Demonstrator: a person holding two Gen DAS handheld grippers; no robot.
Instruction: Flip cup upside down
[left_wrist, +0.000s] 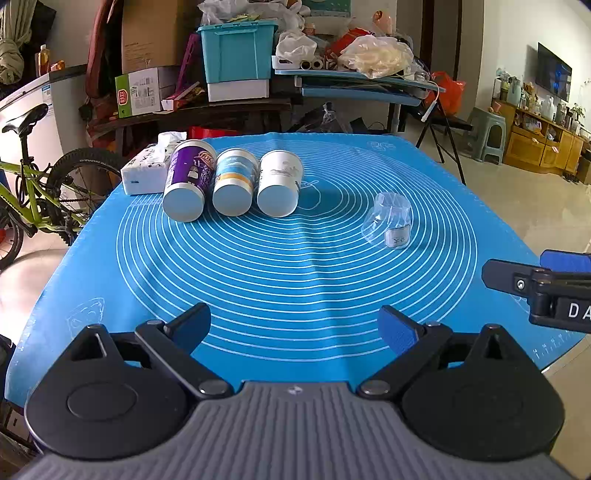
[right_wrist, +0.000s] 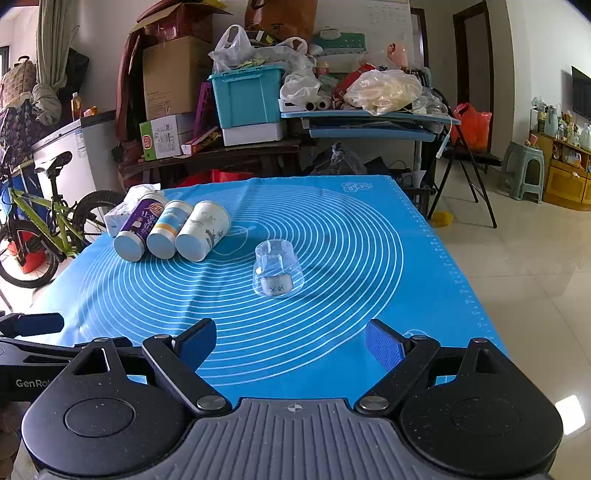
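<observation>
A: Where do we stand with the small clear plastic cup with a white label (right_wrist: 278, 271)?

B: It sits on the blue silicone mat with white rings (right_wrist: 369, 236), wide mouth down and narrow base up, so it looks already inverted to us. It lies straight ahead of our right gripper (right_wrist: 291, 349), well apart, axis upright.

A: And our left gripper (left_wrist: 294, 328)?

B: There the cup (left_wrist: 389, 223) is off to the right, farther away; the right one is nearer. Both sets of jaws are spread wide, holding nothing. Three paper cups lying on their sides (right_wrist: 171, 230) rest beyond, to the left.
</observation>
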